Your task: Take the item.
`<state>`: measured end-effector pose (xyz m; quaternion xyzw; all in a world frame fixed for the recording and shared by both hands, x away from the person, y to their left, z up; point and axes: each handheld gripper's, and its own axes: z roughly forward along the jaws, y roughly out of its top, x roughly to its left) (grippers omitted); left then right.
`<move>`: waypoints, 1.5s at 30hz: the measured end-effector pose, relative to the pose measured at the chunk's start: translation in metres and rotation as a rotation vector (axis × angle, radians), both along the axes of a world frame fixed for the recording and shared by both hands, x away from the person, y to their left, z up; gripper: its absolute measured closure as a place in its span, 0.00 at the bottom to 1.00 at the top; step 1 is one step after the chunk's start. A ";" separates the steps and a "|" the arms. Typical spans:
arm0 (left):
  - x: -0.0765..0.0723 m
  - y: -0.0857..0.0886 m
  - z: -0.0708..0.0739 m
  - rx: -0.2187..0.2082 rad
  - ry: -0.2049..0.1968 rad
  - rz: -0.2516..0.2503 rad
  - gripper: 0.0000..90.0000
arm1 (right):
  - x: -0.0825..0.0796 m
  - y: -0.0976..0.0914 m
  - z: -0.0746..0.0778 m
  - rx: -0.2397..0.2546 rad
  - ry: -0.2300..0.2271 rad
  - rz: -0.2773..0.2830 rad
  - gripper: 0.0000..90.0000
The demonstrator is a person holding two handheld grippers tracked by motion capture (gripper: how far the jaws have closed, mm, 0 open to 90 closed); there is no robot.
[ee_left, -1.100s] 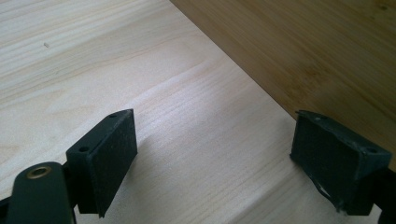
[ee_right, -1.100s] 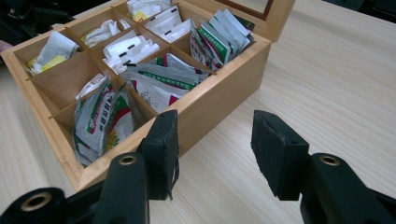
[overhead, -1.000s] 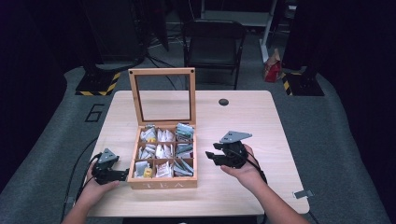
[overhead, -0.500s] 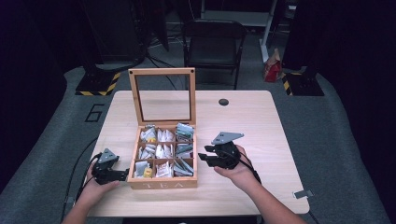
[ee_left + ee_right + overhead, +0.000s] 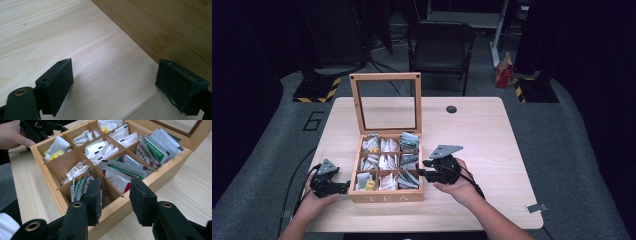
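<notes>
Dark floor and a folding chair (image 5: pixel 441 42) were seen behind a pale wooden worktop (image 5: pixel 492 135) on which an open wooden tea box (image 5: pixel 385 197) stood, its glass lid (image 5: pixel 386 102) raised upright. The right gripper (image 5: pixel 113 195) was held at the box's right front corner with its jaws parted and nothing clamped; one jaw was placed over the nearest compartment, just beside the upright tea bags (image 5: pixel 80 186) standing there, while the other was kept outside the box wall. The bags lay ahead and slightly left of that gripper, their long edges running roughly along the jaws. Its jaws had just been closing, with the box's wall between them but not pressed. The left gripper (image 5: pixel 115 82) was rested on the worktop at the box's left side, jaws spread wide and empty, one jaw close by the box wall. The right hand (image 5: pixel 457 182) was judged the nearer to the bags. Compared with the earlier frames, the right gripper was found shifted leftward toward the box; the left one was unchanged.
</notes>
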<state>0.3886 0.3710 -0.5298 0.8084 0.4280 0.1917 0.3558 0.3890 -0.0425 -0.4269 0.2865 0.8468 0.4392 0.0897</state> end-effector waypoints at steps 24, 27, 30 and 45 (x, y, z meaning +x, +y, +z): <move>0.000 0.000 0.000 0.001 0.000 0.000 0.15 | -0.003 0.018 -0.015 -0.012 0.022 0.041 0.72; 0.000 0.000 0.000 0.001 0.000 0.000 0.15 | -0.003 0.019 -0.016 -0.010 0.026 0.042 0.73; 0.000 0.000 0.000 0.001 0.000 -0.001 0.15 | -0.003 0.020 -0.018 -0.009 0.023 0.043 0.76; 0.000 0.000 0.000 -0.001 0.000 0.001 0.15 | 0.000 0.025 -0.026 -0.016 0.053 0.062 0.88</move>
